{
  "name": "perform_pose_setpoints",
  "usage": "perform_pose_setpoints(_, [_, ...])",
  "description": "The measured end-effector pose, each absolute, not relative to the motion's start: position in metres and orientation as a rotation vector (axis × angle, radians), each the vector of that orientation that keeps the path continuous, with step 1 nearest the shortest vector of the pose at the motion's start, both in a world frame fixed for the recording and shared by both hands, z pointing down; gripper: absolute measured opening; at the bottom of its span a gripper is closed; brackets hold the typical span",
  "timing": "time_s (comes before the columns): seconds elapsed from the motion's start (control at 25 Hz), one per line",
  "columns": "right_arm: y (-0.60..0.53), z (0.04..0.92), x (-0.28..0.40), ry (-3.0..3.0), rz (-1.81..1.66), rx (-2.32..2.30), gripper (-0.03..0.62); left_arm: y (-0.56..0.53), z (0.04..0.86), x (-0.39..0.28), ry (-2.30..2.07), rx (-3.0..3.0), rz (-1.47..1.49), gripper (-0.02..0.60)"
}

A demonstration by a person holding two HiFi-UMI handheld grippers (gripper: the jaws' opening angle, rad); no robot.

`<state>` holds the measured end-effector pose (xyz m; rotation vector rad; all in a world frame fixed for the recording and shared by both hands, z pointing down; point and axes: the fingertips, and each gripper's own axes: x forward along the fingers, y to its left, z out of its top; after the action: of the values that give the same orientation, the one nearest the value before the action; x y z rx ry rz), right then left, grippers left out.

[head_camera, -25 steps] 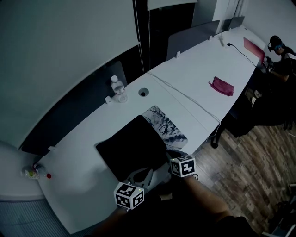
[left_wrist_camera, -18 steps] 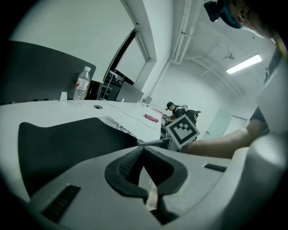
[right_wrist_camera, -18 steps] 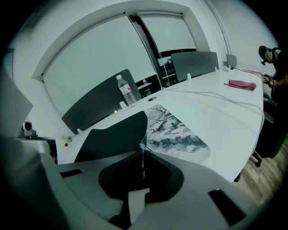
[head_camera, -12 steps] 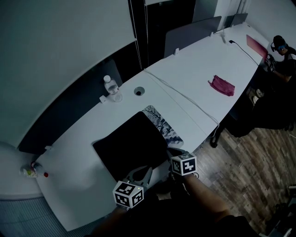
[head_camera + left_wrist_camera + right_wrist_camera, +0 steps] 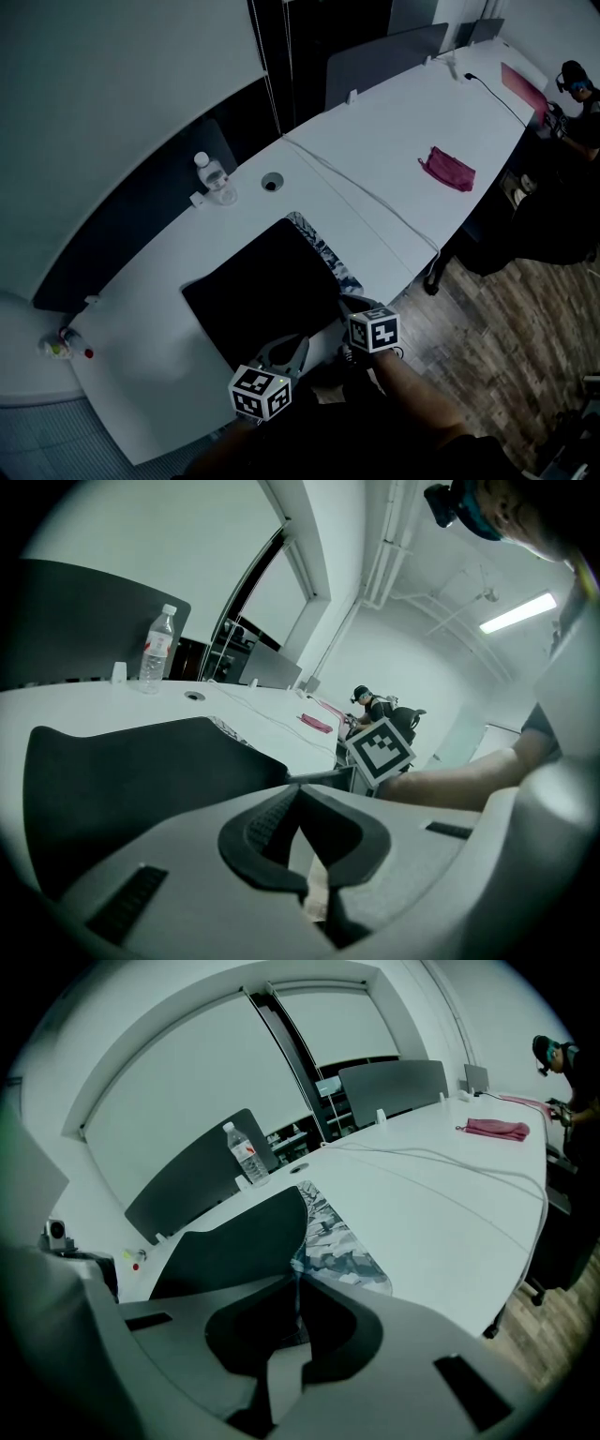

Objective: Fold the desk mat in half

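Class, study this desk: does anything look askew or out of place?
The mat lies half folded, black underside up, with a patterned strip showing past its edge, so the edges do not meet. A crumpled pink cloth lies alone farther down the desk.

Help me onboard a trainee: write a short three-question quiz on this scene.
1. What colour is the cloth?
2. True or false: the bottle lies on its side.
3. The right tool is shut on: A the cloth, B the bottle, C the mat.

Key: 1 pink; 2 false, it stands upright; 3 C.
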<state>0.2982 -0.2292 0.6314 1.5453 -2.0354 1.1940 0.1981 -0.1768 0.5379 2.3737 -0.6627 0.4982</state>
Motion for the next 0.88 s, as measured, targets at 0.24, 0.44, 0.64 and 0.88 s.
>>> perform_pose_setpoints(0.24, [-0.23, 0.633, 0.31, -2.034, 1.188, 1.541, 0.035, -0.175, 0.541, 0.212, -0.656, 2.369, 0.499, 0.006])
perform_pose_setpoints(0.44, [-0.232, 0.635, 0.321, -2.039, 1.186, 1.527, 0.035, -0.173, 0.543, 0.223, -0.666, 2.358, 0.501, 0.006])
perform_pose_setpoints(0.64, [-0.234, 0.64, 0.326, -2.04, 1.189, 1.505, 0.035, -0.173, 0.546, 0.224, -0.694, 2.338, 0.504, 0.006])
perform_pose_setpoints(0.88, [-0.239, 0.638, 0.331, -2.063, 1.222, 1.476, 0.035, -0.175, 0.547, 0.234, -0.716, 2.328, 0.507, 0.006])
